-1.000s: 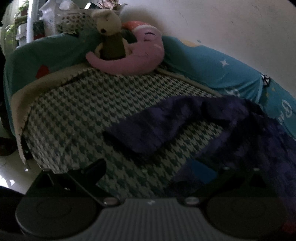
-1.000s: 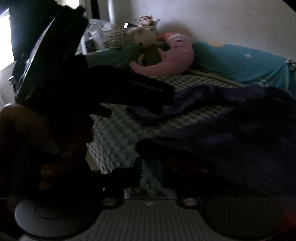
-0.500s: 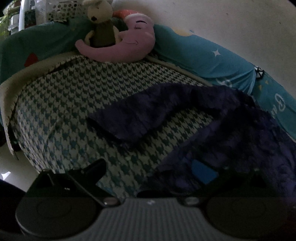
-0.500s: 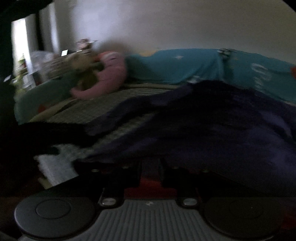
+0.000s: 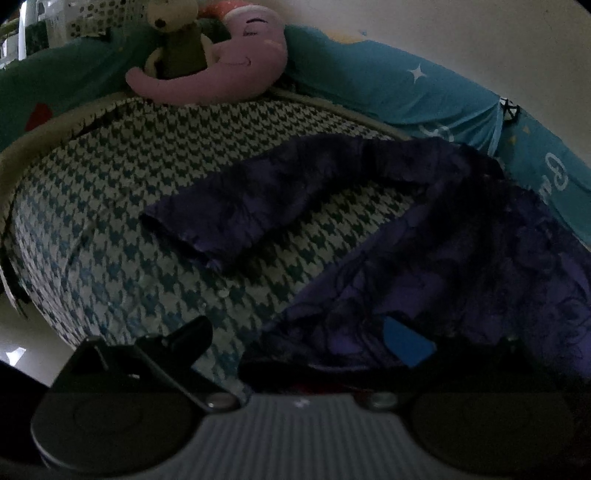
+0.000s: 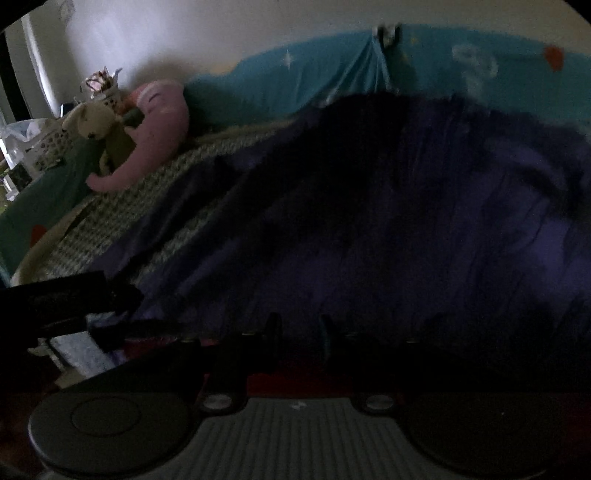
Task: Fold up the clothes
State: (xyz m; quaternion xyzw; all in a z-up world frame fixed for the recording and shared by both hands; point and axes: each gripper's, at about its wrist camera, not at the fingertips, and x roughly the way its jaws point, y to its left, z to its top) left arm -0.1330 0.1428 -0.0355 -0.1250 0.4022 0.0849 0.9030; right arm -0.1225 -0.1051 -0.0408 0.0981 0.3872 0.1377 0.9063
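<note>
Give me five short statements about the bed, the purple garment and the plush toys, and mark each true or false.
1. The purple garment lies on a houndstooth cover. True.
2. One sleeve stretches out over the cover. True.
3. The pink plush lies on top of the garment. False: it sits apart, at the far end of the bed.
4. A beige plush sits against the pink one. True.
5. The bedding along the wall is red. False: it is teal with white stars.
</note>
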